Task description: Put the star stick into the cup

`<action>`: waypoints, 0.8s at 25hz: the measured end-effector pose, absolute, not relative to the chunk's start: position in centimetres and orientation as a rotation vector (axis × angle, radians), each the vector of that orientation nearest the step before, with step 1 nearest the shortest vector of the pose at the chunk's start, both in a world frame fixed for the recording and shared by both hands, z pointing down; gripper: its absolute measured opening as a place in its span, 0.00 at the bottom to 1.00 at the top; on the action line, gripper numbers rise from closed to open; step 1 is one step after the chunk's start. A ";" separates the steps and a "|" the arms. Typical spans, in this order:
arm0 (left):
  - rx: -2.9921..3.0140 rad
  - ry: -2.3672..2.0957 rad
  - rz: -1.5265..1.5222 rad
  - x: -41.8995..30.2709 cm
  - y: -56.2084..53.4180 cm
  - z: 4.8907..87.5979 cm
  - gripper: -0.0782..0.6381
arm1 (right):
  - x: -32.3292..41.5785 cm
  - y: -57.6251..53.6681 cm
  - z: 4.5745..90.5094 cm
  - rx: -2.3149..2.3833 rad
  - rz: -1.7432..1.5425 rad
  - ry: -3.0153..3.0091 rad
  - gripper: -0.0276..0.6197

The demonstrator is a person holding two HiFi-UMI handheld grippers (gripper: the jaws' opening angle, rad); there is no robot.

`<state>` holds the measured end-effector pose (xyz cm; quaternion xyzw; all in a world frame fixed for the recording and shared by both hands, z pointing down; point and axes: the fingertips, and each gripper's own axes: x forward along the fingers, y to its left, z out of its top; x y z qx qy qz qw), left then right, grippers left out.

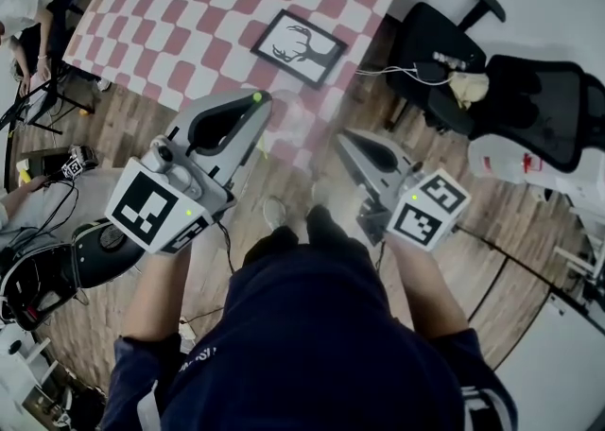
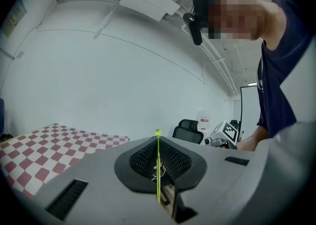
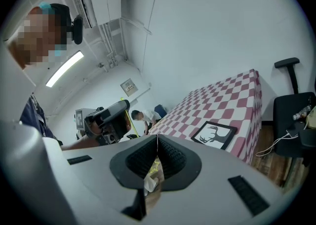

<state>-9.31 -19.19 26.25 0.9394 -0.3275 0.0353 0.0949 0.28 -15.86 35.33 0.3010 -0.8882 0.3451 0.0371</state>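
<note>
The star stick point(image 2: 158, 169) is a thin yellow-green rod with 1 small bead at its tip. It stands upright, pinched between the closed jaws of the left gripper point(image 2: 158, 137), with the bead just past the jaw ends. Between the right gripper's point(image 3: 157, 139) jaws sits a pale piece point(image 3: 152, 173) bearing 1 yellow star outline; whether it is the cup cannot be told.

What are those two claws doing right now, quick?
Left gripper: closed on the thin green star stick.
Right gripper: closed on something thin, apparently the cup.
</note>
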 end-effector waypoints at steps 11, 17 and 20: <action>2.777 -0.903 0.210 -6.4 -24.1 30.3 0.16 | 2.0 -18.9 38.0 0.943 1.134 -2.682 0.07; 2.759 -0.885 0.242 -5.5 -25.7 32.7 0.16 | 2.7 -19.9 39.5 0.943 1.167 -2.657 0.07; 2.752 -0.878 0.268 -5.1 -26.3 34.0 0.16 | 3.0 -20.0 40.3 0.941 1.190 -2.643 0.07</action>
